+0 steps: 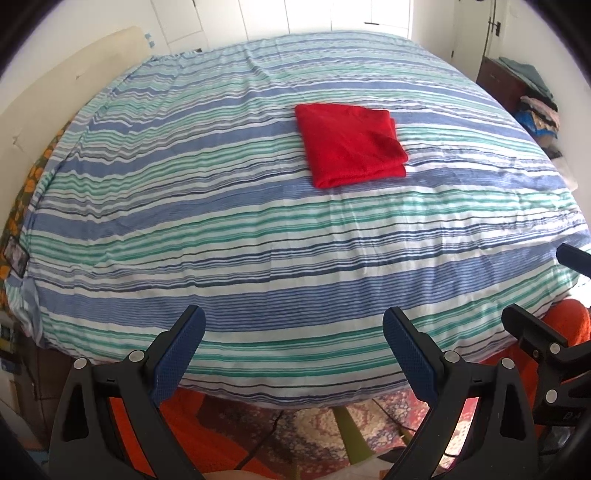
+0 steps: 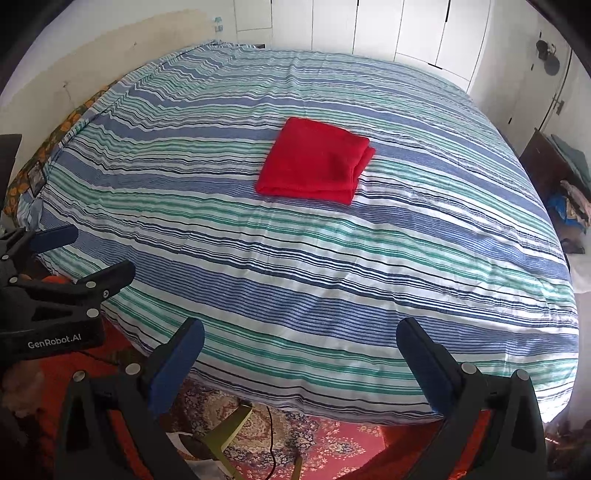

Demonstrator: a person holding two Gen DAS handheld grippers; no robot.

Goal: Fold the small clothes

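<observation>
A red cloth (image 1: 351, 146) lies folded into a neat square in the middle of the striped bed (image 1: 221, 229), its layered edges facing right. The right wrist view shows the same red cloth (image 2: 316, 162) on the bed (image 2: 369, 277). My left gripper (image 1: 293, 328) hangs open over the bed's near edge, well short of the cloth, with nothing between its blue pads. My right gripper (image 2: 301, 339) is also open and empty at the near edge. Each gripper shows at the side of the other's view: the right gripper (image 1: 535, 291) and the left gripper (image 2: 88, 251).
A patterned red rug (image 2: 332, 446) and a green chair leg (image 2: 229, 428) lie below the bed's edge. White wardrobe doors (image 2: 388, 29) stand behind the bed. A dark cabinet with piled clothes (image 1: 532, 96) stands at the right. A cream headboard (image 1: 55, 96) runs along the left.
</observation>
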